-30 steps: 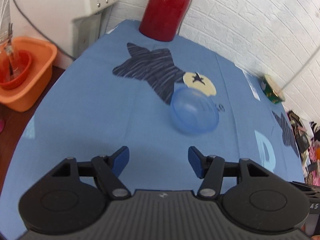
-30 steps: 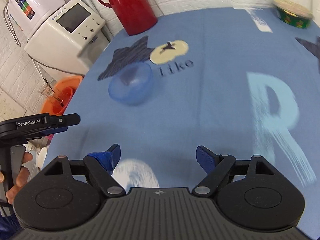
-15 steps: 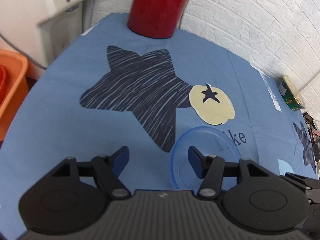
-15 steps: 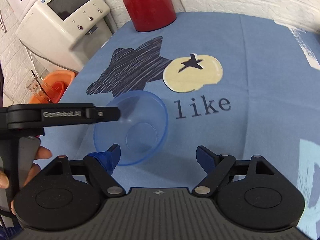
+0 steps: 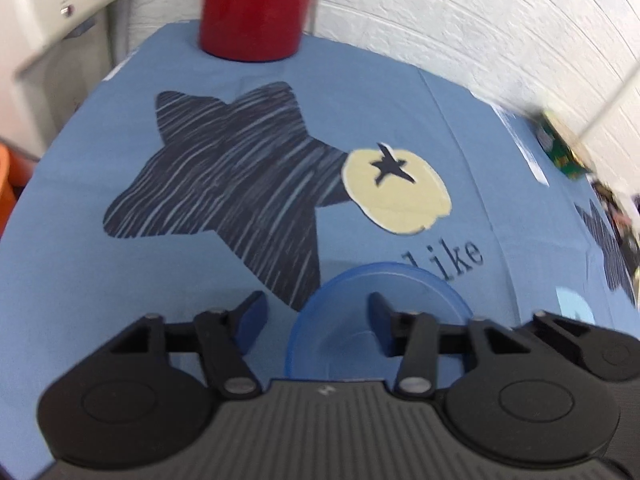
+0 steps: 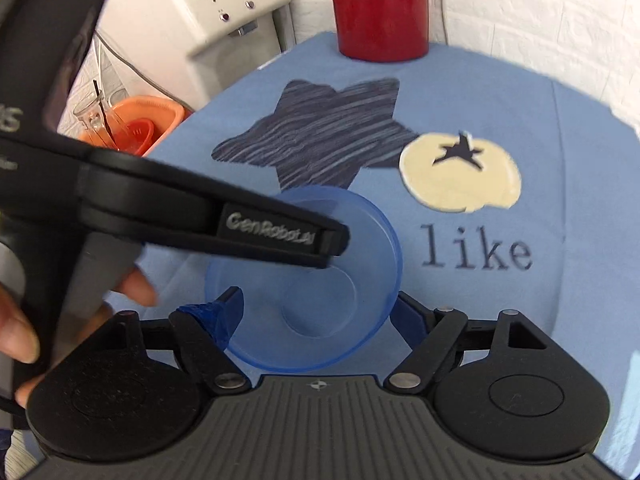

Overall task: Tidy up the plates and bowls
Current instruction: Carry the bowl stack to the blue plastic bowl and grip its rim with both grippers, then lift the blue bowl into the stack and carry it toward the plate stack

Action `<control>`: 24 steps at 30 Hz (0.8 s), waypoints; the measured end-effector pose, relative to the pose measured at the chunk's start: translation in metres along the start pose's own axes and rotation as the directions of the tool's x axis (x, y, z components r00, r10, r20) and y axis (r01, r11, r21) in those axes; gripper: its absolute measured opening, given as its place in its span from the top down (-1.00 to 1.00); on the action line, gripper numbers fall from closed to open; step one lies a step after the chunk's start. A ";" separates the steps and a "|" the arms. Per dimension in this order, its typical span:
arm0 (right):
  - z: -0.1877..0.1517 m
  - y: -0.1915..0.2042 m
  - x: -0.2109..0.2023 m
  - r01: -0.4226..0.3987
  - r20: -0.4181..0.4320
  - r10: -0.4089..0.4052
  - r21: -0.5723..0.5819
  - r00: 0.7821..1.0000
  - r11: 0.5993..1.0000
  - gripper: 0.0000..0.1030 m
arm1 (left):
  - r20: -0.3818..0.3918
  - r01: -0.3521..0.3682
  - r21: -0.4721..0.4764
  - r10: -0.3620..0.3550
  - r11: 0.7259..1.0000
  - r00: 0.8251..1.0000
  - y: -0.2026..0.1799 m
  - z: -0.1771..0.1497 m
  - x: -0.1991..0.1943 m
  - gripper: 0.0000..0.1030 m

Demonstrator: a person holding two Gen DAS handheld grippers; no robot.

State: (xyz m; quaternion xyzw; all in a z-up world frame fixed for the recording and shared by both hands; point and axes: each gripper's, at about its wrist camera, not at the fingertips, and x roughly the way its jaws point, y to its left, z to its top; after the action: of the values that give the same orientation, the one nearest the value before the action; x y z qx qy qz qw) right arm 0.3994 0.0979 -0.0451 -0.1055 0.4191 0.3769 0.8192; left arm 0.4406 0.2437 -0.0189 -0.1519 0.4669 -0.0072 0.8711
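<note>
Translucent blue plastic bowl (image 6: 304, 280) sits upright on the blue printed tablecloth (image 5: 120, 280), just below the dark striped star print (image 6: 320, 136) and left of the word "like". Both grippers are at it. Left gripper (image 5: 316, 316): jaws spread apart, straddling the near-left rim, one blue pad inside the bowl and one outside; no pinch made. In the right wrist view its black finger reaches across the top of the bowl, a person's hand (image 6: 24, 320) on the handle. Right gripper (image 6: 316, 312): jaws wide apart, the bowl between them, pads just beside the wall on either side; contact cannot be confirmed, nothing gripped. Progress, judged: early. The bowl is not lifted or stacked, and no plate or second bowl shows in either view, so where it should go cannot be told. Remaining: close on the rim, carry, set with the other dishes. Surroundings: red cylindrical jug (image 6: 380, 12) at the far end of the cloth; white appliance with buttons (image 6: 224, 0) off the table's left edge; orange plastic basin (image 6: 136, 124) below it holding a glass and a red dish; green patterned tin (image 5: 560, 148) at far right, blurred; white brick-textured wall (image 5: 460, 20) behind.
</note>
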 end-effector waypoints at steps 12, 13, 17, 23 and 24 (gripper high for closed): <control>-0.029 0.021 -0.020 -0.043 -0.080 0.053 0.127 0.995 0.991 -0.33 | -0.119 0.116 -0.044 -0.120 0.992 0.986 -0.004 -0.030 -0.022 0.54; -0.032 0.022 -0.025 -0.042 -0.083 0.054 0.133 0.995 0.990 -0.33 | -0.120 0.118 -0.039 -0.121 0.992 0.985 -0.007 -0.033 -0.026 0.54; -0.047 0.028 -0.059 -0.029 -0.070 0.039 0.137 0.997 0.990 -0.34 | -0.098 0.130 0.006 -0.129 0.991 0.987 -0.034 -0.047 -0.053 0.54; -0.096 0.029 -0.132 0.058 -0.035 -0.054 0.154 0.998 0.986 -0.34 | -0.070 0.196 0.053 -0.192 0.979 0.979 -0.099 -0.085 -0.092 0.54; -0.106 0.029 -0.144 0.080 -0.035 -0.075 0.162 0.997 0.984 -0.34 | -0.071 0.211 0.063 -0.207 0.975 0.976 -0.110 -0.094 -0.097 0.54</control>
State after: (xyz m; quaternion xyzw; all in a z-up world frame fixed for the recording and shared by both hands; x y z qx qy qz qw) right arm 0.2615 -0.0099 0.0031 -0.0598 0.4560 0.3077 0.8330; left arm 0.3237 0.1292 0.0411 -0.1691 0.4755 -0.1200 0.8549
